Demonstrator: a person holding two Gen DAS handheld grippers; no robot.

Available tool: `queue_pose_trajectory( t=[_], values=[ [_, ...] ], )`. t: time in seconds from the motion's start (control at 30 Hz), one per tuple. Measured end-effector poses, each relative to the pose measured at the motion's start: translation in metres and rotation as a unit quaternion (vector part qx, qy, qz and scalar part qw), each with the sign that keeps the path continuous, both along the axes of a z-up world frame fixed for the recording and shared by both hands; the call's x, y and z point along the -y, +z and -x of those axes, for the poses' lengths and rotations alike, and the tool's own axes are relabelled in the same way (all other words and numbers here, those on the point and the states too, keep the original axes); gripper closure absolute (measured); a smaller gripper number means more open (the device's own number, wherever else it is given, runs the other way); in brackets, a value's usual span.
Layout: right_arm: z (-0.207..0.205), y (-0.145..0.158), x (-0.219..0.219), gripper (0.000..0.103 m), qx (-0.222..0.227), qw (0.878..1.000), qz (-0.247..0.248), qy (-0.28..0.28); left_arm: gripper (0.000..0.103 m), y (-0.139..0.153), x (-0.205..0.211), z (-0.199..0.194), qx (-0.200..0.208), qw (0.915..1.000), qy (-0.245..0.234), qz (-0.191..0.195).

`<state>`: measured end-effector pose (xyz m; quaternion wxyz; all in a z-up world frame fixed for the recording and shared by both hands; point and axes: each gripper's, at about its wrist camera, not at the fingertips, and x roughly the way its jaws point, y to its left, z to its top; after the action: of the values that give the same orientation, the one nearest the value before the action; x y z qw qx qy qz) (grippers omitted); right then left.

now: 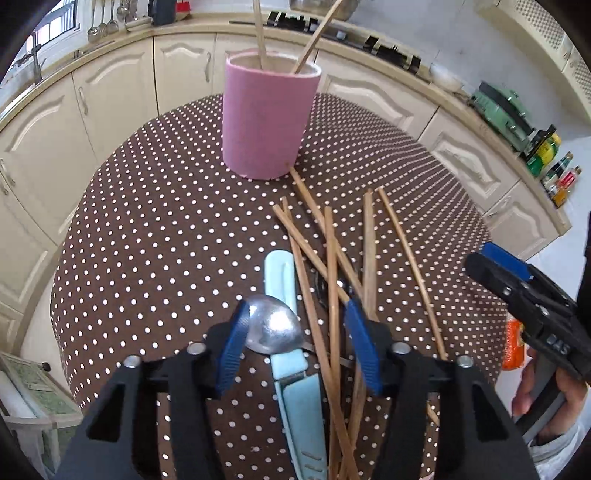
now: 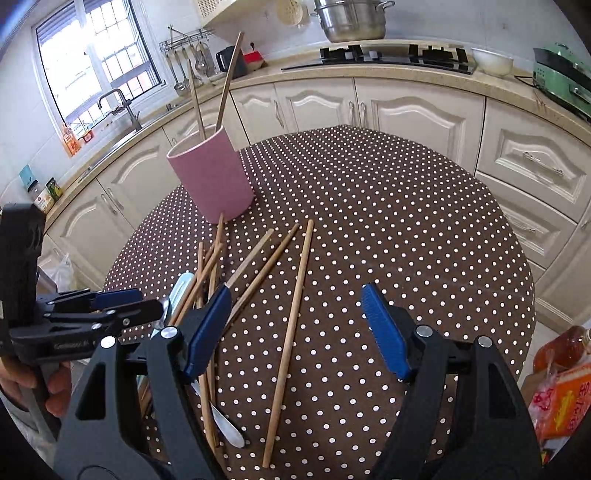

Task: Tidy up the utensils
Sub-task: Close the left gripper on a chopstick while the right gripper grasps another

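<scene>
A pink holder [image 1: 267,118] stands at the table's far side with two chopsticks in it; it also shows in the right wrist view [image 2: 212,177]. Several wooden chopsticks [image 1: 332,251] lie crossed on the dotted cloth, with a metal spoon [image 1: 271,328] and a light-blue handled tool [image 1: 284,295]. My left gripper [image 1: 297,321] is open, its jaws astride the spoon, the blue tool and some chopsticks. My right gripper [image 2: 295,325] is open above the table, one chopstick [image 2: 291,325] lying between its jaws. It also shows in the left wrist view [image 1: 491,262].
The round table [image 2: 406,221] has a brown polka-dot cloth. Cream cabinets, a hob and a steel pot [image 2: 351,18] stand behind. Bottles [image 1: 554,166] and a green appliance [image 1: 502,107] sit on the counter. An orange packet [image 2: 565,398] is at the right.
</scene>
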<state>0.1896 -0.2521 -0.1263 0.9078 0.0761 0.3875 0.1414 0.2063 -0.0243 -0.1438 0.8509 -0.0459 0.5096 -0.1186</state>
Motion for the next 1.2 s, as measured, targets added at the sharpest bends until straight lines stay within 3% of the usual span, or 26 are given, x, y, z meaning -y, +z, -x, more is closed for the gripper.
queue_pose_trajectory(
  t=[0.17, 0.3, 0.43, 0.87, 1.2],
  values=[
    [-0.006, -0.003, 0.001, 0.03, -0.01, 1.0, 0.003, 0.001, 0.08, -0.009, 0.011, -0.014, -0.025, 0.9995, -0.013, -0.014],
    [-0.01, -0.006, 0.003, 0.03, -0.018, 1.0, 0.002, 0.001, 0.089, -0.011, 0.018, -0.022, -0.033, 0.999, -0.014, -0.026],
    [-0.018, -0.01, 0.001, 0.03, -0.034, 0.999, 0.02, 0.003, 0.089, -0.014, 0.028, -0.031, -0.036, 0.9976, -0.021, -0.054],
    [-0.05, -0.021, -0.008, 0.031, -0.101, 0.992, 0.073, 0.034, 0.097, -0.016, 0.055, -0.059, -0.043, 0.9958, -0.033, -0.074],
    [-0.07, -0.029, -0.027, 0.061, -0.159, 0.98, 0.101, 0.066, 0.099, -0.009, 0.028, -0.051, -0.02, 0.9997, -0.006, -0.016]
  ],
)
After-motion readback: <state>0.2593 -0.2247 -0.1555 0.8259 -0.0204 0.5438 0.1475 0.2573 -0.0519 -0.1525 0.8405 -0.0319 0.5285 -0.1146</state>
